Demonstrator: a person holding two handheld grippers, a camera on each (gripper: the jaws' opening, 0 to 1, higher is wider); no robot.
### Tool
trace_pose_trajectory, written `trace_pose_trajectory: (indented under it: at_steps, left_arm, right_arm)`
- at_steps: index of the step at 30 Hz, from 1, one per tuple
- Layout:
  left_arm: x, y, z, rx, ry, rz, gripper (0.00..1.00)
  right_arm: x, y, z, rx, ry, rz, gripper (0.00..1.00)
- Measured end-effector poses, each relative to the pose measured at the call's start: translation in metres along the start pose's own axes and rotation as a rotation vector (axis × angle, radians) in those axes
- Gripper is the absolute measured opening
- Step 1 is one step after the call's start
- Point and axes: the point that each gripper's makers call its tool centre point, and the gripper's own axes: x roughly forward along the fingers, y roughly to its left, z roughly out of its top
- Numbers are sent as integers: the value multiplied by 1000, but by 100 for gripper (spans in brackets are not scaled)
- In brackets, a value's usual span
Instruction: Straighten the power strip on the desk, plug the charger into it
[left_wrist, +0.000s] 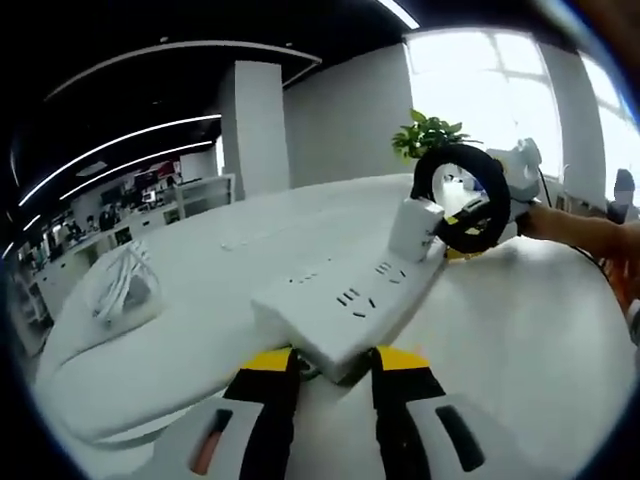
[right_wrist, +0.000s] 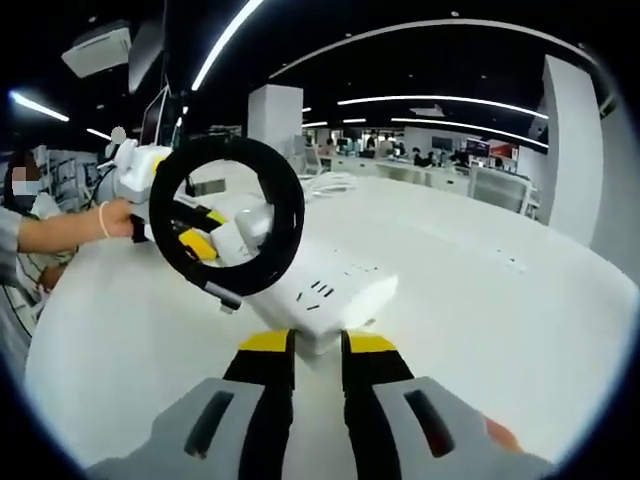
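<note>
A white power strip (left_wrist: 345, 300) lies on the white desk (left_wrist: 520, 330), its near end held between the jaws of my left gripper (left_wrist: 337, 365), which is shut on it. A white charger (left_wrist: 415, 228) stands upright on the strip's far end, with my right gripper (left_wrist: 455, 220) shut on it. Whether its pins are fully in I cannot tell. In the right gripper view the charger (right_wrist: 318, 338) sits between the jaws of my right gripper (right_wrist: 318, 350). Beyond it the strip (right_wrist: 335, 285) runs away to my left gripper (right_wrist: 215, 240) at its other end.
A heap of white cable (left_wrist: 125, 285) lies at the desk's left side. A potted plant (left_wrist: 430, 135) stands at the far edge by the window. A person's hand (left_wrist: 590, 235) holds the right gripper. Office desks and a pillar (right_wrist: 275, 120) stand further off.
</note>
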Motion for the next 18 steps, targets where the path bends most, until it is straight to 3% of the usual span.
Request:
trace_pose_trajectory:
  at_steps: [18]
  left_arm:
    - [7,1,4,22,-5,-41,28]
  right_arm:
    - [-9,-3,-1,-11,27,-36,8]
